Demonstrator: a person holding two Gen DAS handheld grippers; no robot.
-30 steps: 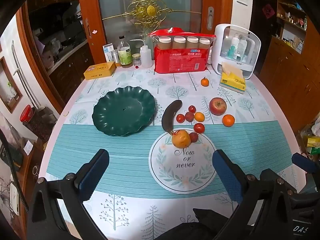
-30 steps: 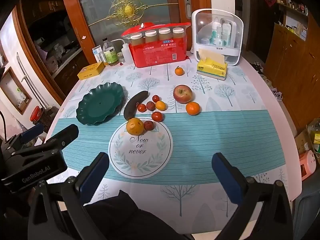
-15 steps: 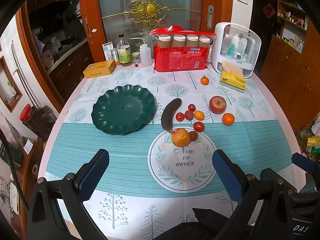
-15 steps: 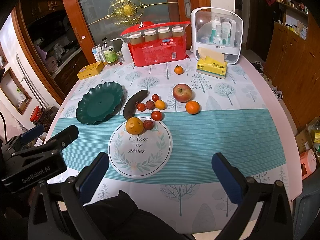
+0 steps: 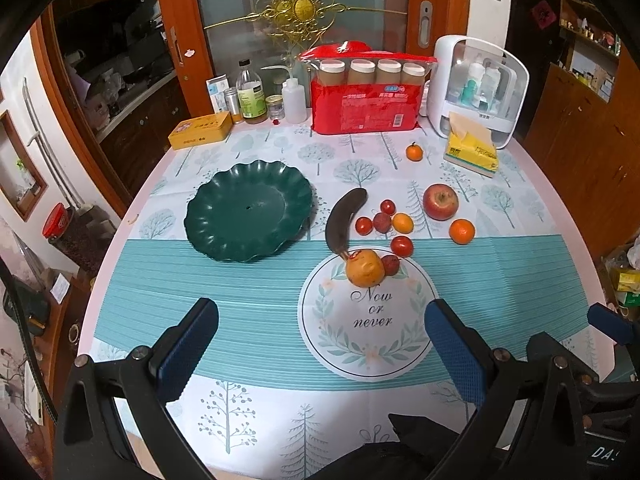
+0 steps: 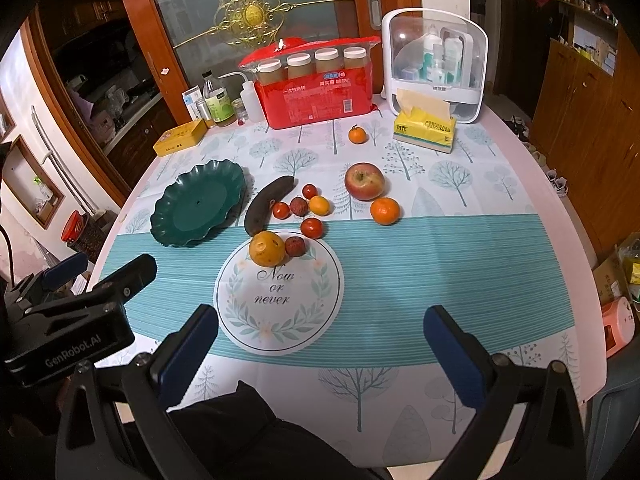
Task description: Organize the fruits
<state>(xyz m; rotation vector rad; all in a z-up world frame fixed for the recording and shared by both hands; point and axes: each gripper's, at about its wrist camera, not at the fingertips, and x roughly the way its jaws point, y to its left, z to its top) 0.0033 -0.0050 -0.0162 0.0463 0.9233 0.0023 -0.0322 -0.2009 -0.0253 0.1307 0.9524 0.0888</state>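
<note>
Green plate (image 5: pixel 248 210) empty, fruit untouched; left gripper (image 5: pixel 320 344) and right gripper (image 6: pixel 320 344) agape, holding nothing. Next, probably: reach banana (image 5: pixel 345 218).

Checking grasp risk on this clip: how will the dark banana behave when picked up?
The banana is nearly black, so probably overripe, soft and easily bruised. Its curved, long shape should keep it from rolling. Its stem end touches the orange, which may get nudged.

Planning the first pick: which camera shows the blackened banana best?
Left wrist: the banana sits near centre, its whole curve and stem end clear beside the green plate. Right wrist shows it whole too, but smaller and off to the left.
</note>
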